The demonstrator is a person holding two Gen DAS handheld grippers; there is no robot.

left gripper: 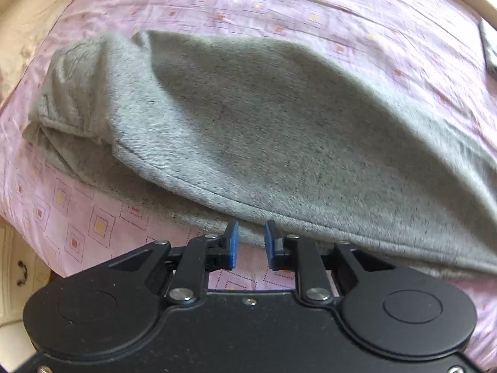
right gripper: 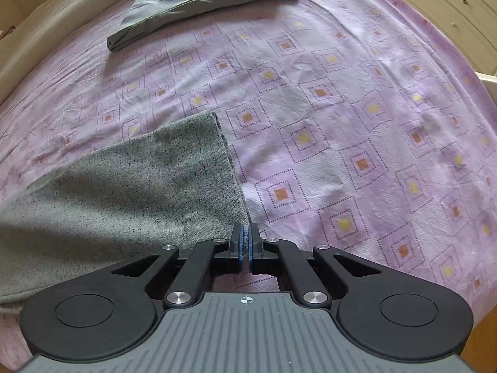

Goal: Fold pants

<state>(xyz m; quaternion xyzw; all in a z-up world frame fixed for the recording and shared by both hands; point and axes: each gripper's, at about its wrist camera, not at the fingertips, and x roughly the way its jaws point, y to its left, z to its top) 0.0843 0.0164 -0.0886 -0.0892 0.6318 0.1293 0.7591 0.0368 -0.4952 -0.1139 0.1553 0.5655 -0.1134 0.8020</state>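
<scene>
Bed (right gripper: 357, 118), pink patterned sheet; grey pants (left gripper: 264, 130) lying lengthwise on it, apparently doubled leg over leg, cross-folds judged outstanding; right gripper (right gripper: 246, 242) clamped on hem corner; left gripper (left gripper: 251, 242) narrowly parted, empty, beside edge.

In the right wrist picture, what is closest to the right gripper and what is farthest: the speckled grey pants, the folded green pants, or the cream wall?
1. Speckled grey pants: pinched at their edge by the right gripper, spreading left.
2. Folded green pants: far up the purple bedsheet, top middle.
3. Cream wall: beyond the bed, top left.
</scene>
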